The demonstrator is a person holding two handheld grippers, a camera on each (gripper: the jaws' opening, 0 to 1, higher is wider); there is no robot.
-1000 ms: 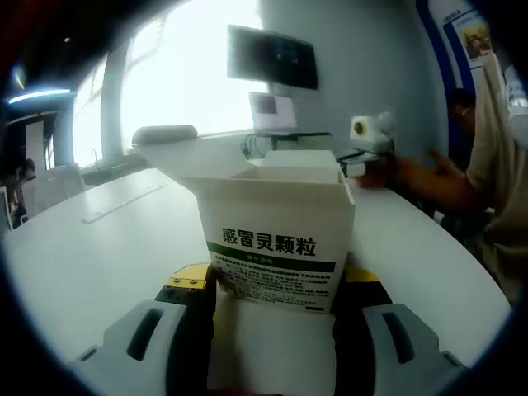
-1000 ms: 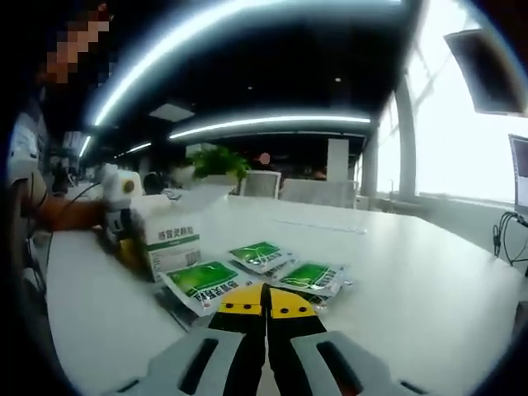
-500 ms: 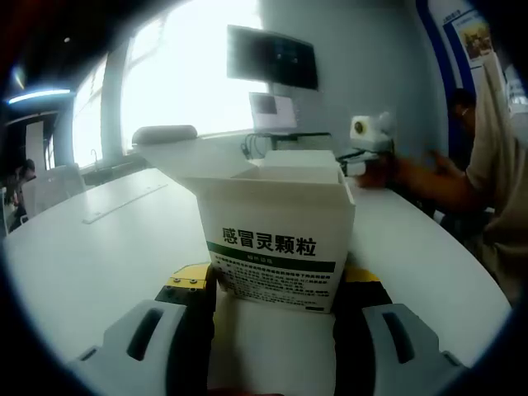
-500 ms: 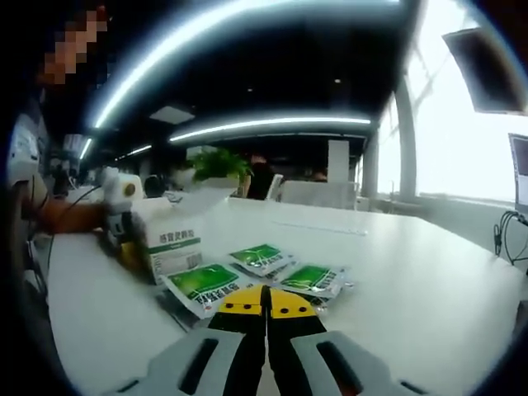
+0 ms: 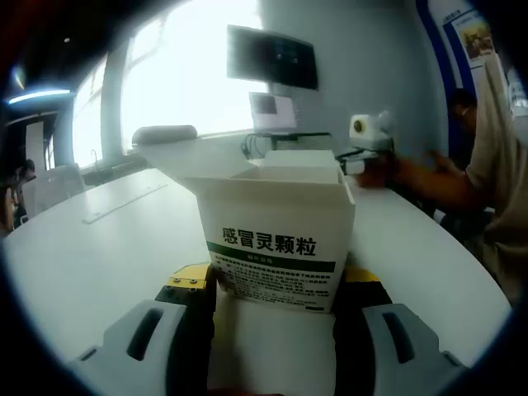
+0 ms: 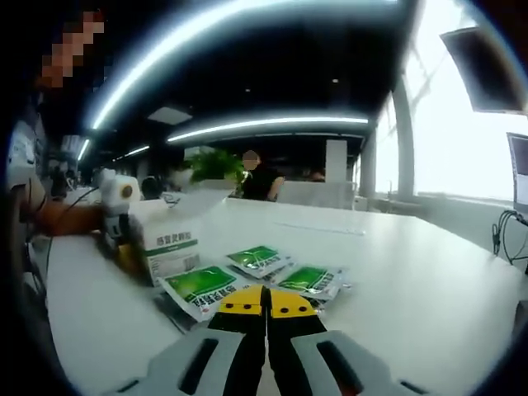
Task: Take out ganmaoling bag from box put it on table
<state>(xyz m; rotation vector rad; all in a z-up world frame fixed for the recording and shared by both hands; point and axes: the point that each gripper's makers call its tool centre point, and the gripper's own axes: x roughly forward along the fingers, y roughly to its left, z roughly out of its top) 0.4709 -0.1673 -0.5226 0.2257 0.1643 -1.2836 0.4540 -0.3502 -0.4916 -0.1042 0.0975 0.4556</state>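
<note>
A white ganmaoling box [image 5: 276, 235] with green print stands on the white table [image 5: 99, 239], its top flap open; my left gripper [image 5: 276, 289] is shut on its lower part, one jaw each side. In the right gripper view the same box [image 6: 169, 243] stands left of centre with the left gripper [image 6: 124, 235] at it. Three green ganmaoling bags [image 6: 200, 285] [image 6: 256, 258] [image 6: 307, 278] lie flat on the table just beyond my right gripper [image 6: 266, 297], whose yellow-tipped jaws are shut with nothing between them. The right gripper [image 5: 369, 140] shows at the far right in the left gripper view, held by a hand.
A person [image 5: 487, 165] sits at the table's right edge. A wall screen [image 5: 272, 56], a small monitor [image 5: 272, 111] and cables stand at the table's far end by the window. Another person [image 6: 260, 177] moves past a plant [image 6: 210, 165] and chairs behind the table.
The right gripper's camera shifted slightly, so box and bags sit a little lower. A person in the background walked to the right. The left gripper and box have not moved.
</note>
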